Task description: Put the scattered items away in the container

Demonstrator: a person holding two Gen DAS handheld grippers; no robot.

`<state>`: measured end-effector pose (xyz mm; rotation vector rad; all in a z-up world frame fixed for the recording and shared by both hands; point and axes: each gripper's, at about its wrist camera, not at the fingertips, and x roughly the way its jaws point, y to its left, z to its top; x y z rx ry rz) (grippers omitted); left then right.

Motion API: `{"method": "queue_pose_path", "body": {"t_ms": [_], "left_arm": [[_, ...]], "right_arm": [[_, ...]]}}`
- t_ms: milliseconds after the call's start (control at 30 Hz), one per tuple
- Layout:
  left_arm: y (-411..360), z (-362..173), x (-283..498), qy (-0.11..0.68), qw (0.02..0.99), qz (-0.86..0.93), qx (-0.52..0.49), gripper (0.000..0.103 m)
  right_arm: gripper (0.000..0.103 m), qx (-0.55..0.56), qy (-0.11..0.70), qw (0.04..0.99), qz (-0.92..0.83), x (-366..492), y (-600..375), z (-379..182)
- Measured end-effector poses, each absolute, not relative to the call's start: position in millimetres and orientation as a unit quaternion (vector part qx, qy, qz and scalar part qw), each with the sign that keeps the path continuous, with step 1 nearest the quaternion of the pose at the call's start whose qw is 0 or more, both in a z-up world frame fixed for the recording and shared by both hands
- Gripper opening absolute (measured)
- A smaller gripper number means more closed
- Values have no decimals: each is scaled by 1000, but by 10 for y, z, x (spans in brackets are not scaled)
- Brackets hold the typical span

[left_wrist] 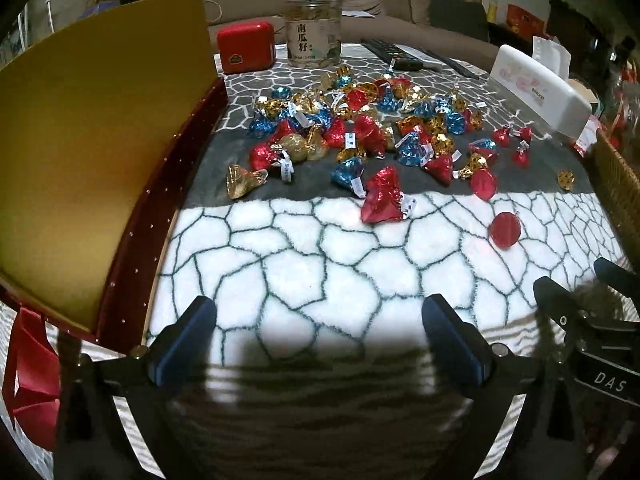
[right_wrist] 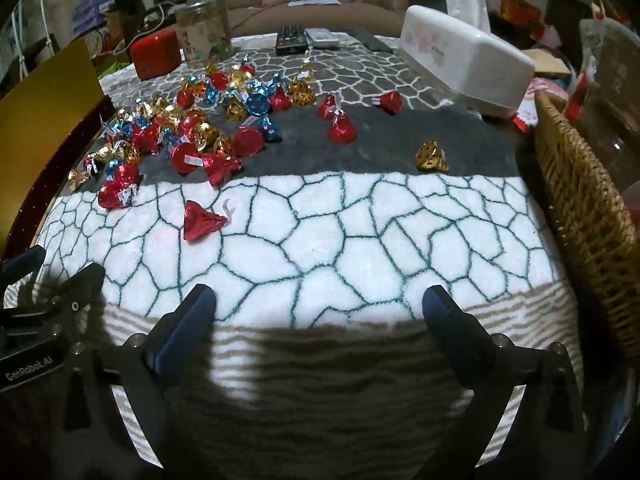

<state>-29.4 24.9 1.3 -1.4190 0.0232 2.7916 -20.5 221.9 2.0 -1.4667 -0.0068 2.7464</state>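
Many foil-wrapped candies (left_wrist: 360,120), red, blue and gold, lie scattered on the patterned cloth; they also show in the right wrist view (right_wrist: 192,128). One red candy (right_wrist: 202,222) and one gold candy (right_wrist: 431,157) lie apart from the pile. A red box with a gold inside (left_wrist: 92,152) stands open at the left. A wicker basket (right_wrist: 584,208) stands at the right. My left gripper (left_wrist: 320,320) is open and empty, near the cloth's front edge. My right gripper (right_wrist: 320,312) is open and empty beside it, also short of the candies.
A red tin (left_wrist: 246,46), a labelled clear jar (left_wrist: 314,34), remote controls (right_wrist: 292,40) and a white tissue box (right_wrist: 468,60) stand at the back of the table. A red ribbon (left_wrist: 32,372) hangs at the box's near corner. A sofa is behind.
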Motion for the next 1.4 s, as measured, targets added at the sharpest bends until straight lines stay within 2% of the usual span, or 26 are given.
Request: {"method": "queue_pose_path", "body": {"t_ms": [1400], "left_arm": [[241, 15, -281, 2, 0, 891, -453, 103]], "right_arm": [[103, -471, -1, 14, 882, -196, 2215, 24]]}}
